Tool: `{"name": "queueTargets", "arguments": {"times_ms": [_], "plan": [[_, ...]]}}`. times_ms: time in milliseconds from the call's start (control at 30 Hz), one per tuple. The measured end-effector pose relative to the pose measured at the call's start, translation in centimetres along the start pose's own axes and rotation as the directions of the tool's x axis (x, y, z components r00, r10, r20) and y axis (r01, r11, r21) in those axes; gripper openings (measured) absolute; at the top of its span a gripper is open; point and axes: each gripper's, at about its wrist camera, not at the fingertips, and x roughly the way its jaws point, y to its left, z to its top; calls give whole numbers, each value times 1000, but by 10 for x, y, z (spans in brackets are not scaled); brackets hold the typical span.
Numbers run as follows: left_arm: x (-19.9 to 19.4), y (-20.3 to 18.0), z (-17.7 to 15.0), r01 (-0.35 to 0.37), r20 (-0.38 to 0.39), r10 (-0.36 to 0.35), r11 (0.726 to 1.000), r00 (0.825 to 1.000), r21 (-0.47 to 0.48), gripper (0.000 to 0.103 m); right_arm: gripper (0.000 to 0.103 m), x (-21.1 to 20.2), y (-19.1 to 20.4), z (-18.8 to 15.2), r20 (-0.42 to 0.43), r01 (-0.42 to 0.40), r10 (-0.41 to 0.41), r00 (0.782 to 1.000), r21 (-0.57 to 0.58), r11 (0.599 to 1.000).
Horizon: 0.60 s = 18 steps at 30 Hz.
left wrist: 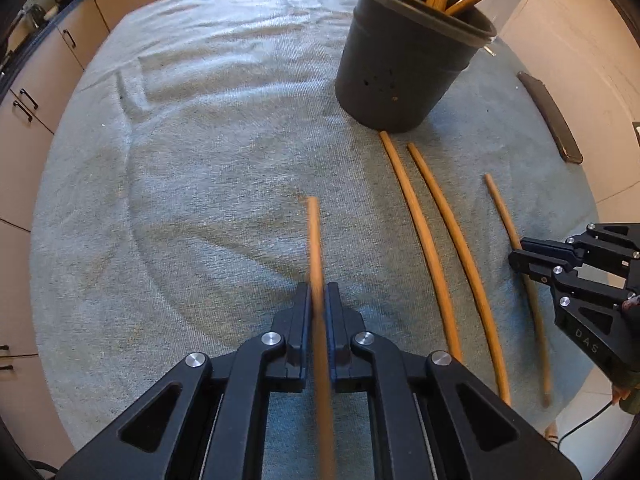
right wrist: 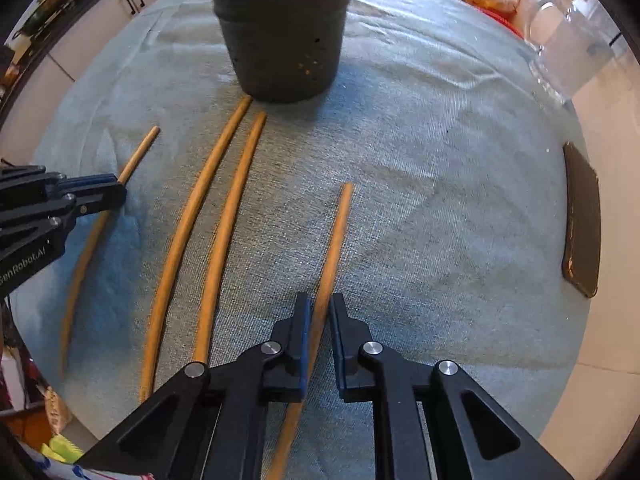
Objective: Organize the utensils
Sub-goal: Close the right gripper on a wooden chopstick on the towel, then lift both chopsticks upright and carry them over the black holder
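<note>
My left hand-held gripper (left wrist: 319,300) pinches a wooden stick (left wrist: 314,240), whose near end blurs out of sight under the camera. The working ends of all the utensils are cut off; I see only plain, round, tan handles. My right hand-held gripper (right wrist: 319,312) straddles another stick (right wrist: 338,236), jaws slightly apart. Two longer sticks (right wrist: 224,200) lie side by side on the towel-covered desk (right wrist: 440,180), tips near the black holder (right wrist: 280,40), which already contains several.

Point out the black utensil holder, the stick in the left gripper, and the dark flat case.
black utensil holder (left wrist: 400,76): left wrist view, side wall.
stick in the left gripper (left wrist: 313,236): left wrist view, shaft.
dark flat case (right wrist: 582,220): right wrist view, top face.
</note>
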Motion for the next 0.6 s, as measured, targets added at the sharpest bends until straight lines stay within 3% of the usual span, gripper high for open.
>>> {"name": "queueTargets", "arguments": {"times_ms": [100, 267, 467, 600], "plan": [[-12, 8, -9, 6, 64, -4, 1000, 998, -30, 6, 7, -6, -1, -7, 37, -10, 9, 999, 39, 999], [-55, 17, -29, 37, 227, -19, 996, 974, -75, 6, 7, -31, -13, -24, 173, -98, 78, 982, 109, 989], [-102, 14, -55, 63, 375, -27, 995, 927, -83, 6, 7, -82, -17, -59, 387, -161, 105, 916, 115, 980], [-127, 9, -68, 65, 458, -27, 995, 889, -69, 6, 7, -104, -27, -78, 483, -168, 91, 871, 119, 979]]}}
